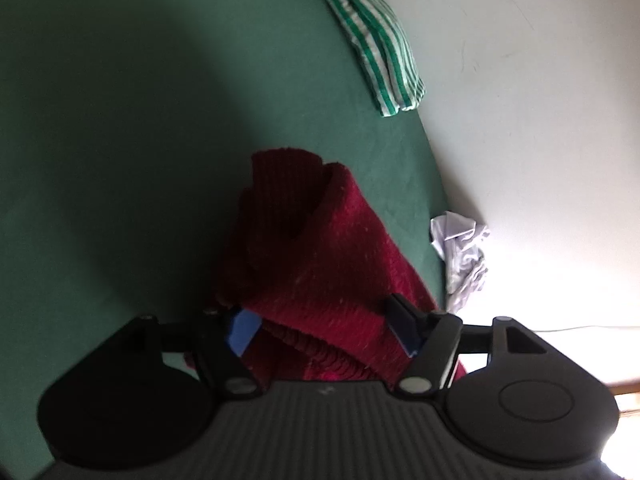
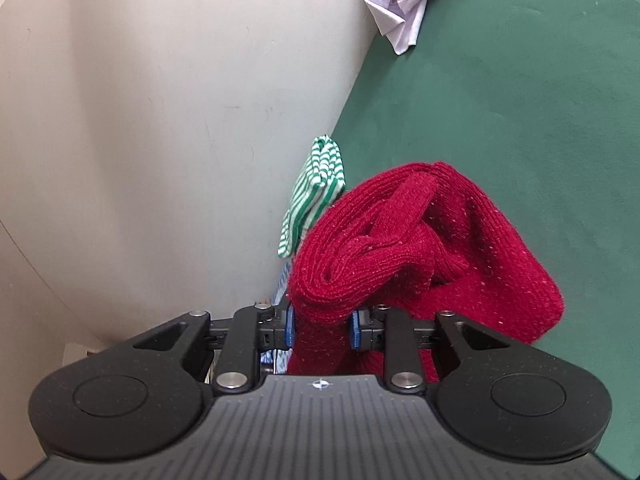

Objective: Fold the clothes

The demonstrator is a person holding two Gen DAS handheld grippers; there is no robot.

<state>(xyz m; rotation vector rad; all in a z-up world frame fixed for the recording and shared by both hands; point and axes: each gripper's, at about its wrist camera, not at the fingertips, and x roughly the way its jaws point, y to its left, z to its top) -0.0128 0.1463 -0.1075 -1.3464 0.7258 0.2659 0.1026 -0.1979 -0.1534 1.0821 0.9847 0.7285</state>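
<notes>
A dark red knit garment (image 1: 312,264) lies bunched in thick folds on the green table (image 1: 120,120). My left gripper (image 1: 322,330) is open, its jaws wide apart, with the red knit lying between the blue pads (image 1: 242,330). In the right wrist view the red knit garment (image 2: 420,248) bulges out ahead of my right gripper (image 2: 322,328), which is shut on a fold of it, the blue pads (image 2: 290,330) pressed into the cloth. The garment's far side is hidden.
A folded green-and-white striped garment (image 1: 372,36) lies at the table edge by the pale wall (image 1: 520,120), and shows as the striped garment (image 2: 316,192) behind the red knit. A crumpled white cloth (image 1: 462,256), white cloth (image 2: 400,4), sits at the same edge.
</notes>
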